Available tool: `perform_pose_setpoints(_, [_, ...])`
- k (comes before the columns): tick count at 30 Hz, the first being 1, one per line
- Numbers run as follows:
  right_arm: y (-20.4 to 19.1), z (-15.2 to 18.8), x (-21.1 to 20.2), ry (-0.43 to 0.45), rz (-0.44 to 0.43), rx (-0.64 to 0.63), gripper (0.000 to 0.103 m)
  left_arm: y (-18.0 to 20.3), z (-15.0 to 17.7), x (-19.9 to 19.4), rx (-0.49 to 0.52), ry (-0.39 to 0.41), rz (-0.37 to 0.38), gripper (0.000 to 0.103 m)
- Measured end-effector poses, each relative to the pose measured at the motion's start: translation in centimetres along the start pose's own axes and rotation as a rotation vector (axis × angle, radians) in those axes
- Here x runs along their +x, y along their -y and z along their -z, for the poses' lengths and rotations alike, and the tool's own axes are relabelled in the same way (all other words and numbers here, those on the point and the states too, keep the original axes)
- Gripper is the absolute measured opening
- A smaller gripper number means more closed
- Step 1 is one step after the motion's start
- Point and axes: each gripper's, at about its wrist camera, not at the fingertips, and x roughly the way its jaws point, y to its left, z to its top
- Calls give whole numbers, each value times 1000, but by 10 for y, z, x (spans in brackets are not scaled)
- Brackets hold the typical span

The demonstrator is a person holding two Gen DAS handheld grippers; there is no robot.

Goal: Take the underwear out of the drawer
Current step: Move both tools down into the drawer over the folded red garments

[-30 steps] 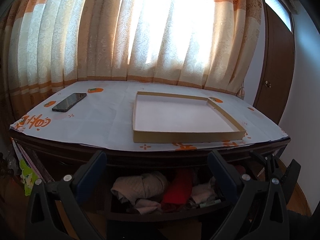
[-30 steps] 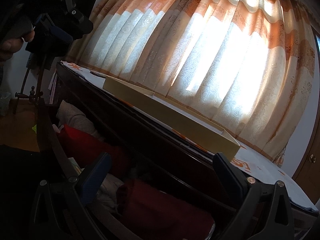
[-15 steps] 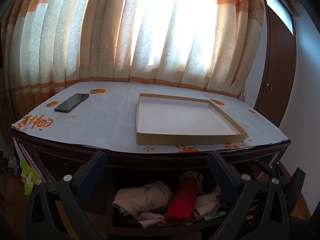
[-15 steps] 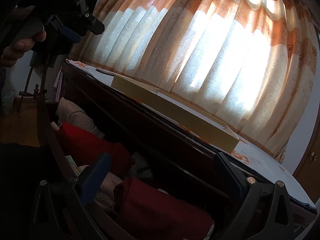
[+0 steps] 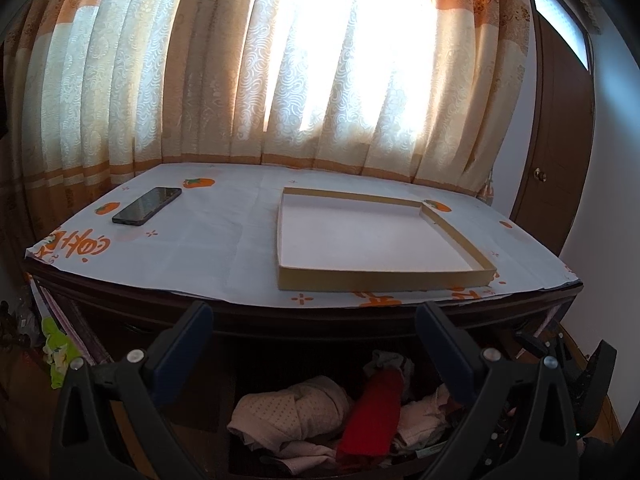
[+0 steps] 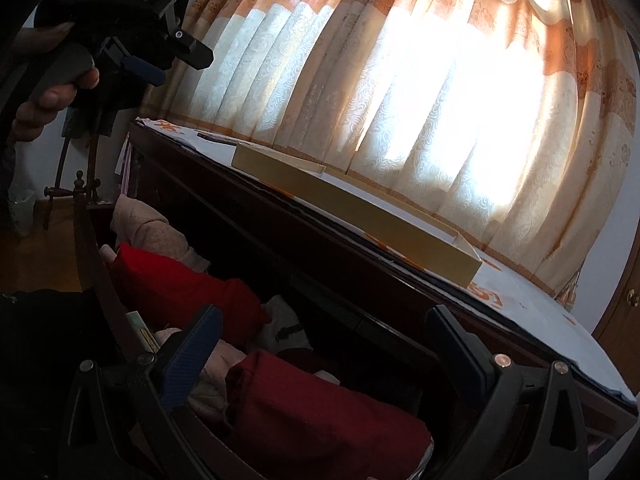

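A tray [image 5: 384,276] is lying on the table [image 5: 208,252], right of middle and near the front edge, with a phone [image 5: 147,211] lying well apart to its left, toward the back. Curtains [image 5: 280,80] are hanging behind the table, and a door [image 5: 560,128] is standing to the right. Under the front edge, the drawer [image 6: 100,264] is standing open with clothes [image 5: 320,412] lying in it.

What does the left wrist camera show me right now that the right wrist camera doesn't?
Only the left wrist view shows the box lid's bare inside, the whole phone, and the door.

Only the right wrist view shows the left gripper from outside, held up in a hand, and a dark red garment nearest the right gripper.

Both show the open drawer, its bright red garment, a pink garment and the curtains.
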Motion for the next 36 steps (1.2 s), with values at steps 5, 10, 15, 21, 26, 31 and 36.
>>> perform_pose_setpoints(5, [1,1,-4,-16,-10,10,102,-4,-2,-1,-4,0,-8,103])
perform_pose_setpoints(10, [-3,2,-5,-35,-14,-5,102,-8,-3,-2,-10,4,-15,103])
perform_pose_setpoints(15, [0,0,-5,-55,-28,4,102,-12,-4,-2,-18,2,-21,103])
perform_pose_setpoints(21, [-4,0,-9,-63,-33,-14,102,-15,-5,-2,-28,-1,-24,103])
perform_pose_setpoints(26, [-4,-1,-7,-76,-39,-5,102,-15,-5,-3,-26,-2,-20,103])
perform_pose_setpoints(31, [-4,-2,-6,-99,-46,2,102,-13,-5,-5,-20,-4,-17,103])
perform_pose_setpoints(36, [-6,-2,-6,-121,-57,0,102,-10,-4,-3,-10,-19,-7,103])
